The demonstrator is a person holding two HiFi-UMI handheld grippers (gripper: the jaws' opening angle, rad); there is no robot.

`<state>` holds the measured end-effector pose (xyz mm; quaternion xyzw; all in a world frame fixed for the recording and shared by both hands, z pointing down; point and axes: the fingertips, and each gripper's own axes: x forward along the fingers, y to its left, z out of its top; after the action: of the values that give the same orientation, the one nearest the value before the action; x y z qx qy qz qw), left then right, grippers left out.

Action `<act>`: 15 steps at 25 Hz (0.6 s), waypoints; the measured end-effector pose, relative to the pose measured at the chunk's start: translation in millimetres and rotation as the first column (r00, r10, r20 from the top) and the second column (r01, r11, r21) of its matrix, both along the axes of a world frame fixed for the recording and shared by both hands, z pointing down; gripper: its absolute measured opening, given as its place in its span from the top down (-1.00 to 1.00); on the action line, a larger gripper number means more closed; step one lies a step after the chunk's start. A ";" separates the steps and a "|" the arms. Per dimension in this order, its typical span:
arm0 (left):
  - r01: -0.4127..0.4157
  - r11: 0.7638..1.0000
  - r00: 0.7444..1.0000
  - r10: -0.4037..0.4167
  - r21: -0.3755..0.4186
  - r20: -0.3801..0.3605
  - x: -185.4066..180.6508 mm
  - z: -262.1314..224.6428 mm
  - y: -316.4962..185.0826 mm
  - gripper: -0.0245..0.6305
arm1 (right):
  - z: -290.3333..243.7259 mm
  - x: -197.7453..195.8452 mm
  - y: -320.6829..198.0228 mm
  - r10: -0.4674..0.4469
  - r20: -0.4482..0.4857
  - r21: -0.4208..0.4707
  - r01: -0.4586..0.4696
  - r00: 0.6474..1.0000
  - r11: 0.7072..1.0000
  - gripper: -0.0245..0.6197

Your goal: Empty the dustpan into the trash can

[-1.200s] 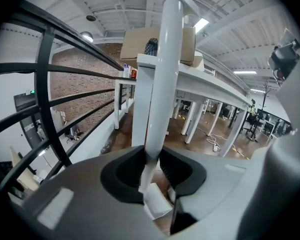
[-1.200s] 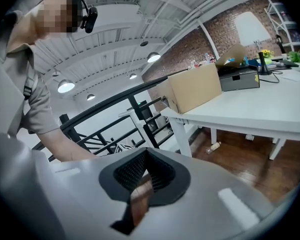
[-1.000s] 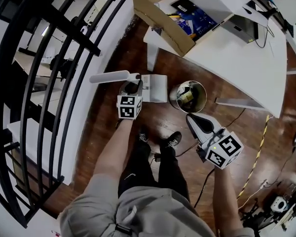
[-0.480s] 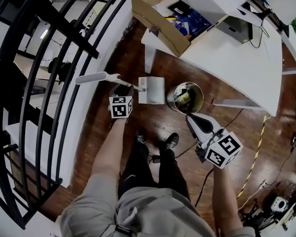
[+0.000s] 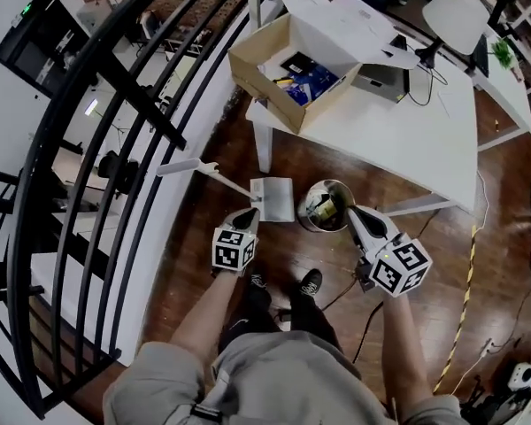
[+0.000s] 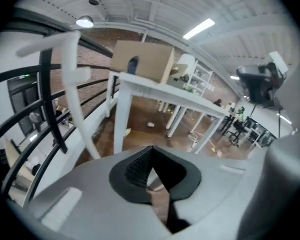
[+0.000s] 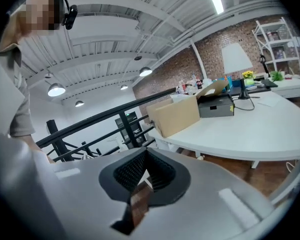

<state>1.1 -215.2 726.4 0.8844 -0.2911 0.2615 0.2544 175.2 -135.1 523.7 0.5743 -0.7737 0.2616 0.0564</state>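
Observation:
The white dustpan (image 5: 275, 199) stands on the wood floor, left of the round metal trash can (image 5: 326, 206), which holds rubbish. Its long white handle (image 5: 195, 167) slants up and left toward the black railing; in the left gripper view the handle (image 6: 74, 79) rises at the left. My left gripper (image 5: 247, 213) is shut and empty, just short of the pan's near left corner. Nothing sits between its jaws (image 6: 150, 158). My right gripper (image 5: 352, 212) is shut and empty beside the can's right rim. Its jaws (image 7: 145, 158) are also bare.
A white table (image 5: 407, 131) stands beyond the can with an open cardboard box (image 5: 288, 82) on it. The black railing (image 5: 115, 140) curves along the left. The person's shoes (image 5: 310, 282) are on the floor below the grippers. A cable and yellow tape (image 5: 460, 308) lie at right.
The left gripper let go of the dustpan handle, shut, and pulled back toward the person. The dustpan now stands alone. The right gripper rose and moved up beside the can.

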 end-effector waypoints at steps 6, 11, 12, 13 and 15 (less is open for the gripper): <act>-0.235 0.958 0.935 0.269 0.165 -0.229 95.5 -161.8 28.4 0.91 | -64.2 19.9 8.4 0.025 -0.027 0.138 -0.021 0.999 0.990 0.92; -0.355 0.845 0.828 0.483 0.399 -0.285 132.2 -294.8 62.9 0.91 | -121.0 26.5 14.1 0.043 -0.027 0.264 -0.034 0.999 0.964 0.92; -0.357 0.836 0.816 0.496 0.417 -0.297 136.5 -312.1 66.8 0.91 | -130.9 27.0 15.2 0.045 -0.035 0.285 -0.033 0.998 0.958 0.92; -0.358 0.830 0.804 0.507 0.429 -0.310 140.1 -326.5 70.8 0.91 | -140.0 26.8 16.5 0.045 -0.044 0.303 -0.030 0.998 0.952 0.92; -0.358 0.821 0.786 0.522 0.445 -0.330 144.9 -347.7 78.3 0.91 | -156.2 24.1 19.9 0.040 -0.066 0.335 -0.016 0.997 0.942 0.92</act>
<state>146.0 -136.9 378.6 0.9943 -0.0506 0.0510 0.0781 199.4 -115.2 367.5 0.5954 -0.7961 0.1068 -0.0176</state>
